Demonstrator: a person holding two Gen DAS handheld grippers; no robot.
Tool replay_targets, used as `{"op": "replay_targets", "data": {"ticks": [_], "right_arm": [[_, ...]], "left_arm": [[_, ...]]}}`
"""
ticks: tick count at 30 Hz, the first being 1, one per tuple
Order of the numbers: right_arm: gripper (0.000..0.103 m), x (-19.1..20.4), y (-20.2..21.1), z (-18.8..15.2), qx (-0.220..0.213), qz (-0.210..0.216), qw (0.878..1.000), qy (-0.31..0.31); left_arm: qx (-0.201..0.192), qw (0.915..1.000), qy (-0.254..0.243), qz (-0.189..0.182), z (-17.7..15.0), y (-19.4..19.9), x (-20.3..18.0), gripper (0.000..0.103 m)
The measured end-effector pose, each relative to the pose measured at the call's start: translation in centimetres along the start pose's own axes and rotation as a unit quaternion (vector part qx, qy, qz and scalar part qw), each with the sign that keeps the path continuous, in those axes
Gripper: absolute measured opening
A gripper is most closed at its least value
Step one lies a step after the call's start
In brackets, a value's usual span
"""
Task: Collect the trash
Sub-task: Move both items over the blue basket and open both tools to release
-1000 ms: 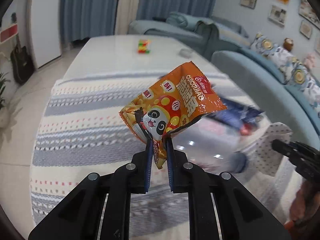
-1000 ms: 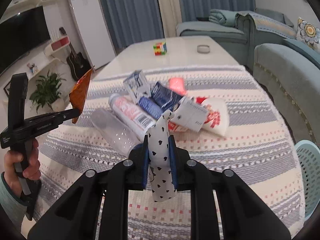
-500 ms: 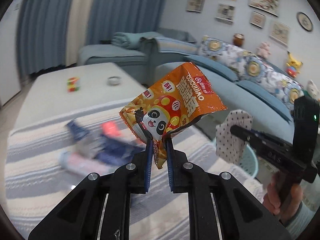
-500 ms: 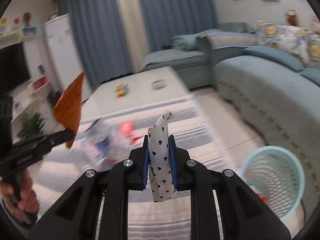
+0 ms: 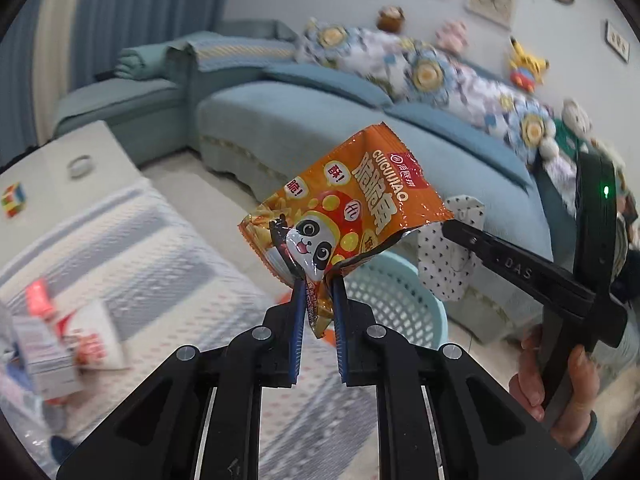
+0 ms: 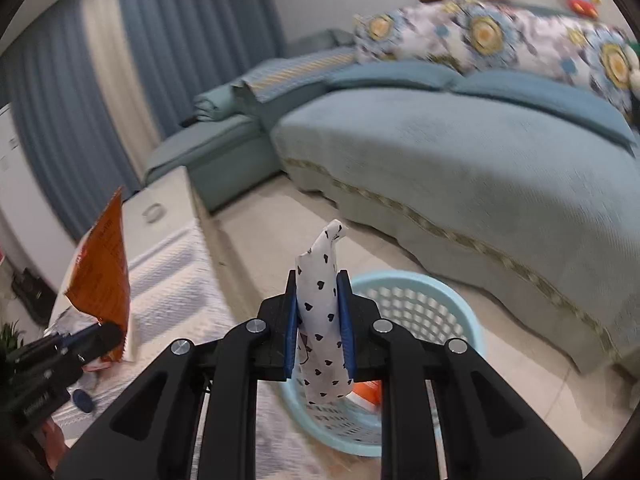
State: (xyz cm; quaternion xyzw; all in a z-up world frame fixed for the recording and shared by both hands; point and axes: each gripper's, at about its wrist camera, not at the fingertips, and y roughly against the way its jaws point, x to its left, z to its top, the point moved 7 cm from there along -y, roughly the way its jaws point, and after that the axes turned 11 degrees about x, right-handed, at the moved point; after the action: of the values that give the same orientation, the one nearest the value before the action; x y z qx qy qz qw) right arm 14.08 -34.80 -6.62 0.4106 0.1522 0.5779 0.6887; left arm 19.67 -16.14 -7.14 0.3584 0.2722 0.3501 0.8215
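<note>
Orange snack bag (image 5: 348, 216), clamped in left gripper (image 5: 317, 280), and right gripper's (image 6: 318, 312) pinched heart-print wrapper (image 6: 322, 320) could flutter past lower-centre basket (image 6: 424, 292) if released early.

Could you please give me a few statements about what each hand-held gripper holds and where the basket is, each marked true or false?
1. The left hand-held gripper is shut on an orange snack bag. True.
2. The right hand-held gripper is open and holds nothing. False: it is shut on a white wrapper printed with black hearts.
3. A light blue basket stands on the floor beside the sofa. True.
4. The basket is on top of the table. False: it is on the floor, next to the striped tablecloth.
5. Some trash lies on the tablecloth. True.
</note>
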Motion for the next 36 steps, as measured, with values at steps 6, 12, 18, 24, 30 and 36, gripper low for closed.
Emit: {"op": "replay_targets", "data": {"ticks": [6,12,18,24,30,36], "right_arm": [[0.016,-3.5,-4.0,-0.8,0.054,-0.031,0.998,-0.029],[0.019,-5.7,-6.5,-2.5,0.106,-0.019,0.991,-0.074],[0.051,-6.7,-6.7,-2.7,0.109,-0.027,0.990,-0.090],[0.051,-6.7,-6.2,-2.4,0.096,-0.022,0.991,-0.090],[0.051,-5.6,-5.4,-1.9,0.081,-0.019,0.994,-0.073],[0.051,-3.1,-3.1,-0.9,0.035,0.003,0.998,-0.044]], "left_arm": [[0.052,0.9985,-0.004,-0.018,-0.6,-5.8,-2.5,0.012],[0.092,0.9953,-0.002,-0.029,-2.1,-9.7,-3.7,0.017],[0.106,0.9938,0.009,-0.031,-3.1,-11.1,-3.3,0.036],[0.093,0.9951,0.018,-0.030,-3.1,-10.1,-2.6,0.048],[0.083,0.9959,0.021,-0.028,-3.1,-9.1,-2.0,0.048],[0.056,0.9979,0.025,-0.019,-2.3,-6.1,-1.6,0.048]]}}
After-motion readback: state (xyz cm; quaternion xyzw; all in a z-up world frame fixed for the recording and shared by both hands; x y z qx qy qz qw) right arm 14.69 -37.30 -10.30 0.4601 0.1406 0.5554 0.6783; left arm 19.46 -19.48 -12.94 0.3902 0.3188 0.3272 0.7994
